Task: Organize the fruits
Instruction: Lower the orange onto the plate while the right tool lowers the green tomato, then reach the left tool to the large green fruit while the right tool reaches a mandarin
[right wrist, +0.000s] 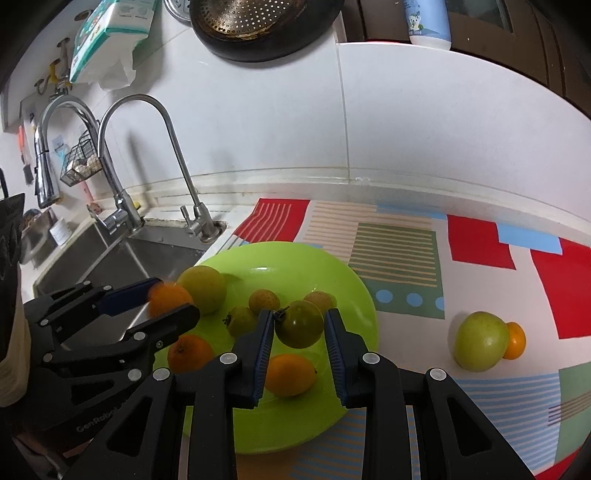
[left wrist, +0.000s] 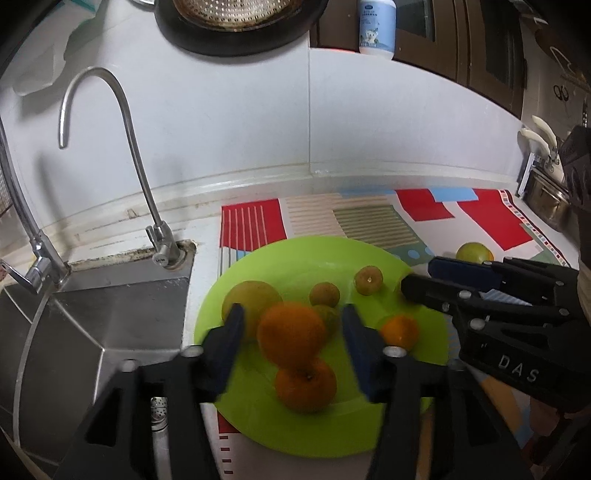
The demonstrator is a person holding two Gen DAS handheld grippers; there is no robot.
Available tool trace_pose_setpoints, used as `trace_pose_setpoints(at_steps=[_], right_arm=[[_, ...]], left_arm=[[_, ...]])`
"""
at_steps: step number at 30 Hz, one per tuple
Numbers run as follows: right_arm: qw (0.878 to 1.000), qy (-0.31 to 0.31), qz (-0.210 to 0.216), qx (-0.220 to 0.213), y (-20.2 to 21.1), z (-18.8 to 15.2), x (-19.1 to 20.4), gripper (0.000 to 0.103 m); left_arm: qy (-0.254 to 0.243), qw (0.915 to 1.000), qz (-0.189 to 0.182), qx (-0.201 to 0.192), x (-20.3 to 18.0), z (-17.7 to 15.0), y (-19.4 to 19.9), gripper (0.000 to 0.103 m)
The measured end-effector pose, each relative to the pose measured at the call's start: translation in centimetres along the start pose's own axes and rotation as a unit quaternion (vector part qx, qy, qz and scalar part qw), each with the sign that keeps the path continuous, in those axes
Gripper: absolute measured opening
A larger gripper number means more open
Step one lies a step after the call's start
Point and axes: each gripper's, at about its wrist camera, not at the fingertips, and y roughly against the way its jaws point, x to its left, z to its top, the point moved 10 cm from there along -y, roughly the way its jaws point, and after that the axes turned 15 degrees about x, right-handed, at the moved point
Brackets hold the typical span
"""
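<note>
A lime-green plate [left wrist: 295, 258] [right wrist: 295, 269] lies on a patterned mat and bears several fruits: a big yellow-green one [left wrist: 251, 306], small brownish ones and oranges. My left gripper [left wrist: 293, 332] is open over the plate's left side. A blurred orange [left wrist: 291, 336] [right wrist: 166, 301] sits between its pads with a gap on each side. My right gripper [right wrist: 299, 328] [left wrist: 417, 275] holds a dark green fruit [right wrist: 299, 323] above the plate, a pad against each side. On the mat to the right lie a green fruit [right wrist: 480, 341] [left wrist: 474, 253] and a small orange [right wrist: 515, 339].
A steel sink [left wrist: 110, 314] with two taps [left wrist: 122, 122] lies directly left of the plate. The white tiled wall [right wrist: 406, 129] runs behind the counter. A dark pan [right wrist: 266, 26] and a bottle [left wrist: 376, 26] are up high. The mat [right wrist: 480, 240] stretches right of the plate.
</note>
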Motion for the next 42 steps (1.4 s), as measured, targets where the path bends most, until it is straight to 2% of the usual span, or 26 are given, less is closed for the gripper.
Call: trace_pose_setpoints(at_steps=[1, 6, 9, 12, 15, 25, 42], right_arm=[[1.0, -0.001, 0.0, 0.0, 0.1, 0.0, 0.0, 0.037], [1.0, -0.004, -0.008, -0.004, 0.8, -0.3, -0.2, 0.037], [1.0, -0.008, -0.017, -0.009, 1.5, -0.6, -0.6, 0.045], [0.999, -0.008, -0.032, -0.016, 2.3, -0.9, -1.1, 0.047], [0.999, -0.011, -0.04, -0.02, 3.1, -1.3, -1.4, 0.055], [0.997, -0.019, -0.058, -0.046, 6.4, -2.4, -2.0, 0.064], [0.993, -0.029, -0.068, -0.092, 12.2, -4.1, -4.3, 0.065]], left_arm=[[0.0, 1.0, 0.001, -0.004, 0.0, 0.1, 0.3, 0.062], [-0.002, 1.0, 0.005, -0.006, 0.1, -0.1, 0.9, 0.066], [-0.001, 0.9999, 0.01, -0.006, 0.1, -0.4, 1.3, 0.069], [-0.003, 0.9999, 0.014, -0.009, -0.2, -0.6, 1.8, 0.07], [-0.005, 0.9997, 0.019, -0.013, -0.4, -0.8, 2.4, 0.072], [-0.003, 0.9988, 0.025, -0.043, -1.5, -1.1, 5.6, 0.084], [0.008, 0.9959, 0.035, -0.083, -5.1, -1.6, 10.1, 0.086]])
